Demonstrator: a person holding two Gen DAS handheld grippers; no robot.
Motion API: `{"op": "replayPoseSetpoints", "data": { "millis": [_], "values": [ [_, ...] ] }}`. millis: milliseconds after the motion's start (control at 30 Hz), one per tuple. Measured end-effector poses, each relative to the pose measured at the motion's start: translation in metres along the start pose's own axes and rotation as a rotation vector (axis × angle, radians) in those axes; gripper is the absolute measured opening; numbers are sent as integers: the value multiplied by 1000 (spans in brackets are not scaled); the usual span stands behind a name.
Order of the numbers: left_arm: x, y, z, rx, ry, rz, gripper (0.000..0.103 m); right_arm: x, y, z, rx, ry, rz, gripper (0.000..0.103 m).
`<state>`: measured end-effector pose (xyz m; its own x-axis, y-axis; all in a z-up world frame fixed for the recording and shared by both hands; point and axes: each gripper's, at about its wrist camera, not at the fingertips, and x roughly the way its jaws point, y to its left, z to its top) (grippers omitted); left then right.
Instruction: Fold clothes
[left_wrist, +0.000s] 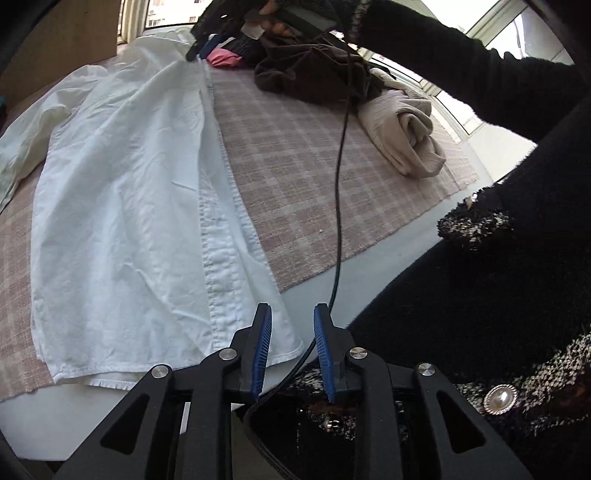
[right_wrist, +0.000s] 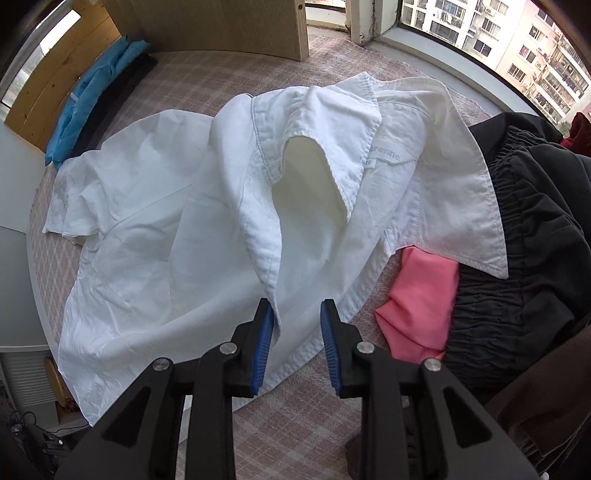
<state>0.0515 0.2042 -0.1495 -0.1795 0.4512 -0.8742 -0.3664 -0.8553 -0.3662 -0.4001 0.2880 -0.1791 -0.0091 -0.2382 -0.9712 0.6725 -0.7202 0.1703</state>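
1. Judged best: the right gripper (right_wrist: 297, 317), fingers parted around the raised placket below the collar, should close fully on the edge before pulling.
2. The left gripper (left_wrist: 292, 325) hangs parted and empty beside the hem.
3. The crumpled white cotton button shirt (left_wrist: 122, 206) lies spread on the pink checked cloth (left_wrist: 303, 177) covering the worktop.

2 close wrist views share the white shirt (left_wrist: 122, 192).
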Motion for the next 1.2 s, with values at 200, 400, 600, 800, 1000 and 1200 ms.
{"op": "replayPoseSetpoints", "data": {
  "millis": [200, 400, 600, 800, 1000, 1200],
  "values": [
    [28, 46, 5, -77, 43, 22, 23, 0, 2, -6, -21, 1, -2, 26],
    [25, -28, 12, 90, 66, -153, 23, -6, 1, -9, -25, -6, -9, 26],
    [-3, -3, 6, 31, 37, 25, 26, -13, -9, -12, -10, -13, 11, 26],
    [-29, 122, -21, -254, 65, 394, 30, -16, -18, -18, 2, 0, 27, 31],
    [-13, 143, -23, -242, 121, 381, 38, -13, -11, -26, 11, 7, 23, 32],
    [-16, 145, -23, -226, 89, 338, 1, -32, -22, -35, 19, 17, 110, 32]
  ]
}}
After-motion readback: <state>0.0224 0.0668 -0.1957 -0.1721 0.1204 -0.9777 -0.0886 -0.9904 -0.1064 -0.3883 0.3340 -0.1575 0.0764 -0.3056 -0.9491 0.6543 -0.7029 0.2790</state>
